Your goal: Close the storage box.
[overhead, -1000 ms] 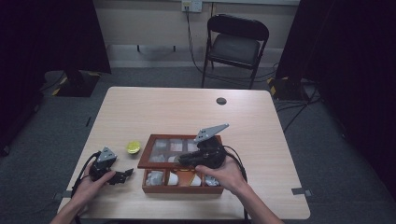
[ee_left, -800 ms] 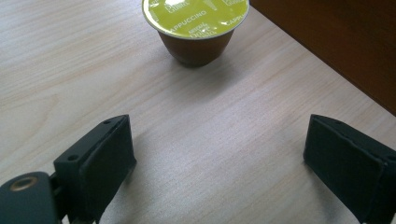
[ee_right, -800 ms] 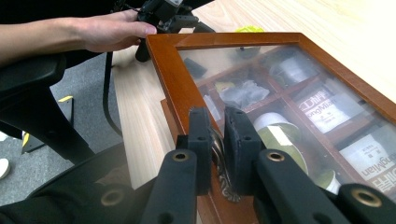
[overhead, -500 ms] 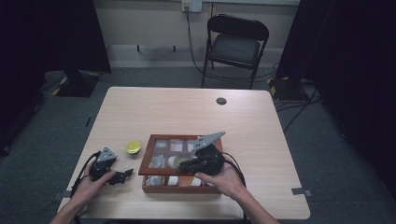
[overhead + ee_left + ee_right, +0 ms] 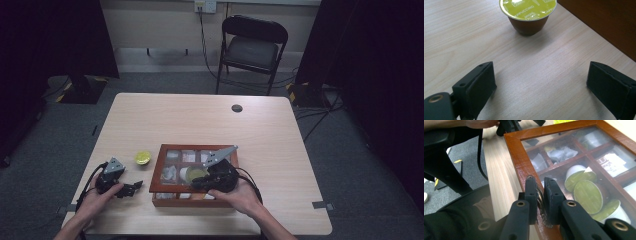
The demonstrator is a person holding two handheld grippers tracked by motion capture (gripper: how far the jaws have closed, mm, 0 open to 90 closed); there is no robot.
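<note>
Wooden box with a glass lid sits at the near edge of the pale wood table, dark grey carpet around it. Left gripper rests on the table left of the box, jaws wide, empty, facing a green-lidded capsule. Right gripper clamps a metal latch on the lid's frame. A black folding chair stands beyond.

We see the wooden box lying flat near the table's front edge, its glass-paned lid down over compartments of green-topped capsules and sachets, with a small metal latch at its front rim pinched between jaws.
</note>
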